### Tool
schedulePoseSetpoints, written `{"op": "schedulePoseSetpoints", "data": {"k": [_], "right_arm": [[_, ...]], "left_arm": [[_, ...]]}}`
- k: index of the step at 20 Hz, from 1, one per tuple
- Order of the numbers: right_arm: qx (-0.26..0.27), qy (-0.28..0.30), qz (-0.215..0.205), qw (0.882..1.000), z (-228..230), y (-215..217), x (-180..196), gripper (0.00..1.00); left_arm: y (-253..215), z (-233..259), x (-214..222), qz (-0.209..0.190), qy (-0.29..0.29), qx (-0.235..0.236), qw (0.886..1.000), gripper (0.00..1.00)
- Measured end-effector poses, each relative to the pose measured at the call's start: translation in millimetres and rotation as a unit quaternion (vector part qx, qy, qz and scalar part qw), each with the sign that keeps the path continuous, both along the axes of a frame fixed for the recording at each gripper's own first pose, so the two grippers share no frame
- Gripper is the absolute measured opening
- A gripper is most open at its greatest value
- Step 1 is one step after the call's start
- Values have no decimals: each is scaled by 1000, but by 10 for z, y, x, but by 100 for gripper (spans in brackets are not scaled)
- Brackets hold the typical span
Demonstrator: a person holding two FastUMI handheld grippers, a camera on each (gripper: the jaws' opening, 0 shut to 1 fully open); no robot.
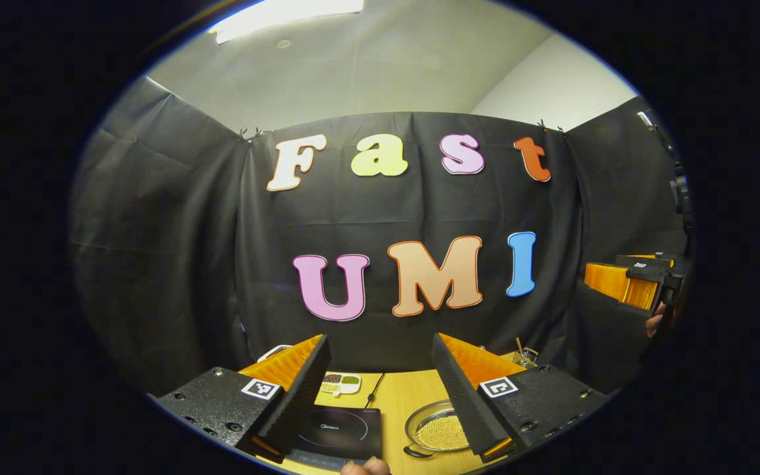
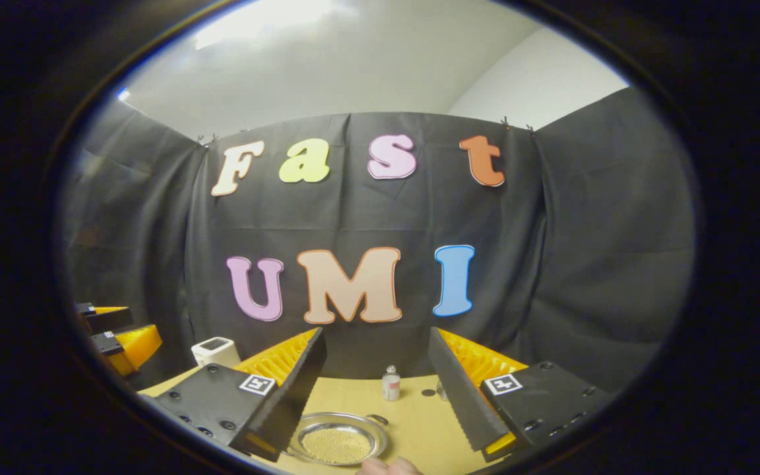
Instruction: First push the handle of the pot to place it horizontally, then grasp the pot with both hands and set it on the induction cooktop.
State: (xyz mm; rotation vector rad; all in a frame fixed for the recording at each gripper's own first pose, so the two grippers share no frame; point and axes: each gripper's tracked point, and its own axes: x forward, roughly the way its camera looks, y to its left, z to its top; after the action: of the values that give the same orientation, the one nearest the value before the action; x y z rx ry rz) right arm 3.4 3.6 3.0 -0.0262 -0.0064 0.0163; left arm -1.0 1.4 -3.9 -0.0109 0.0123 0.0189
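Note:
The pot [image 1: 436, 432], a shallow silver pan holding yellow grains, sits on the wooden table [image 1: 400, 396] just right of the black induction cooktop [image 1: 337, 432]. My left gripper [image 1: 380, 338] is open, raised above both, with nothing between its fingers. In the right gripper view the pot [image 2: 337, 439] lies low between the fingers of my right gripper [image 2: 377, 330], which is open and held above the table. A small dark handle [image 2: 377, 417] shows at the pot's far rim. The right gripper [image 1: 624, 277] hangs far off to the right, the left gripper [image 2: 116, 336] far off to the left.
A white divided dish [image 1: 340, 382] and a cable [image 1: 373, 392] lie behind the cooktop. A wire basket [image 1: 525, 357] stands at the back right. A small bottle [image 2: 390, 382] and a white device [image 2: 215, 351] stand near the back wall. A fingertip [image 2: 386, 467] shows at the bottom edge.

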Motion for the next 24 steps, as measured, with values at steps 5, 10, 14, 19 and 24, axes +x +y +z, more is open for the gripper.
{"op": "schedulePoseSetpoints", "data": {"k": [5, 10, 14, 19, 24], "right_arm": [[-7, 0, -1, 1000, 6, 23, 6, 99], [-9, -1, 1, 1000, 14, 87, -9, 99], [-8, -3, 2, 1000, 24, 168, -38, 99], [-21, -2, 2, 1000, -8, 316, -75, 92], [-39, 1, -10, 999, -64, 438, -125, 61]], "left_arm": [[32, 12, -18, 2, -2, -2, 1000, 94], [85, 10, -42, -1, -4, 5, 1000, 94], [162, -6, -63, 0, -4, 6, 1000, 94], [319, -9, -137, 2, -6, 7, 1000, 94], [512, -84, -220, -2, -4, 3, 1000, 94]]}}
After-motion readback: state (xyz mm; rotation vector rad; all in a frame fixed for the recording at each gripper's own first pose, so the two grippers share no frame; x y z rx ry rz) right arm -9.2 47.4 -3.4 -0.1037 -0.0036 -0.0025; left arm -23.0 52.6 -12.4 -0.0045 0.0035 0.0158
